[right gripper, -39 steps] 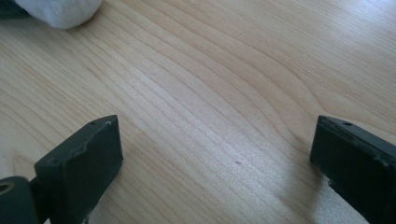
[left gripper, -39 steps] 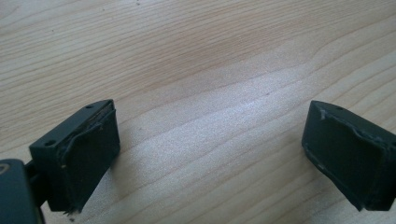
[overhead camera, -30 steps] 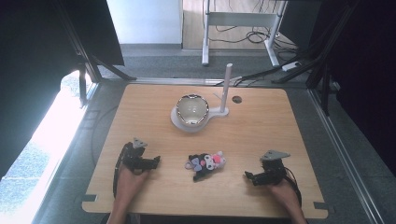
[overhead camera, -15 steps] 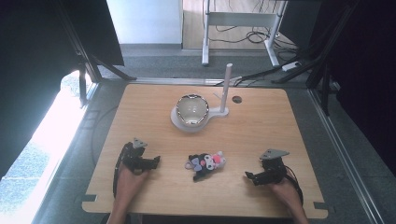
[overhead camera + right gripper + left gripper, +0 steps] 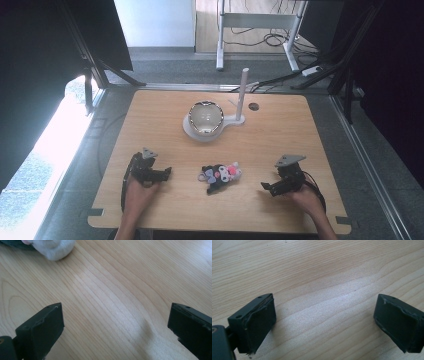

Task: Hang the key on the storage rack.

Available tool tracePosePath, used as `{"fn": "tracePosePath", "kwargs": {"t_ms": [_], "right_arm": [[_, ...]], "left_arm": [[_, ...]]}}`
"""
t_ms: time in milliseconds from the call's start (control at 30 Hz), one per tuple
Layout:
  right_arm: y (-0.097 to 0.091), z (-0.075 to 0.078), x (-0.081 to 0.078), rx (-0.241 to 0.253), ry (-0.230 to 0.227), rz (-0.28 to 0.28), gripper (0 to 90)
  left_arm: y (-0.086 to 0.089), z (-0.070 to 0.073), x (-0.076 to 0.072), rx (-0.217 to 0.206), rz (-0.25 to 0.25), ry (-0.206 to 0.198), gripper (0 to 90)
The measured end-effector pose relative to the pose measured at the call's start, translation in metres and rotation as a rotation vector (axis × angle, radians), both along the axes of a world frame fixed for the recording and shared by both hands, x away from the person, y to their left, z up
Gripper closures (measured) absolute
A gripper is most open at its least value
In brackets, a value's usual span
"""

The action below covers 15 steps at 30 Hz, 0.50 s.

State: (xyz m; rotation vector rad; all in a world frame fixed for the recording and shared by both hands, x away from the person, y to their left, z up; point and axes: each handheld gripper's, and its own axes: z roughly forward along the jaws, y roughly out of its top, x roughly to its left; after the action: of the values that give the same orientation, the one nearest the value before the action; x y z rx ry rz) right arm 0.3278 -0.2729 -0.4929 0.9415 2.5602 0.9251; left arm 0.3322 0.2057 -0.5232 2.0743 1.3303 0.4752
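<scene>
Down at the near edge, the left gripper [image 5: 159, 173] rests low over the table [image 5: 280, 135] with its jaws spread wide; in the left gripper view [image 5: 324, 322] nothing but bare wood grain lies between them. Likewise the right gripper [image 5: 267, 188] sits near the table's right front, jaws far apart, and in the right gripper view [image 5: 115, 327] the gap holds only wood. Each is held by a hand coming in from the bottom of the high view.

Between the two, nearer the front than the middle, a plush toy [image 5: 220, 174] lies flat on the wood, apart from both grippers; its pale edge [image 5: 56, 248] shows at the top left of the right gripper view. Farther back, a shiny bowl [image 5: 205, 117] sits on a white base, with an upright post [image 5: 243, 92] just beside it.
</scene>
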Motion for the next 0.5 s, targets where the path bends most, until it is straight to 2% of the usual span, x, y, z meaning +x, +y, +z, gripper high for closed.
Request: {"fn": "tracePosePath", "kwargs": {"t_ms": [233, 500], "right_arm": [[0.014, 0.007, 0.009, -0.058, 0.030, 0.056, 0.7], [0.026, 0.012, 0.017, -0.092, 0.060, 0.090, 0.8]], "left_arm": [[0.000, 0.000, 0.000, 0.000, 0.000, 0.000, 4.1], [0.000, 0.000, 0.000, 0.000, 0.000, 0.000, 4.1]]}}
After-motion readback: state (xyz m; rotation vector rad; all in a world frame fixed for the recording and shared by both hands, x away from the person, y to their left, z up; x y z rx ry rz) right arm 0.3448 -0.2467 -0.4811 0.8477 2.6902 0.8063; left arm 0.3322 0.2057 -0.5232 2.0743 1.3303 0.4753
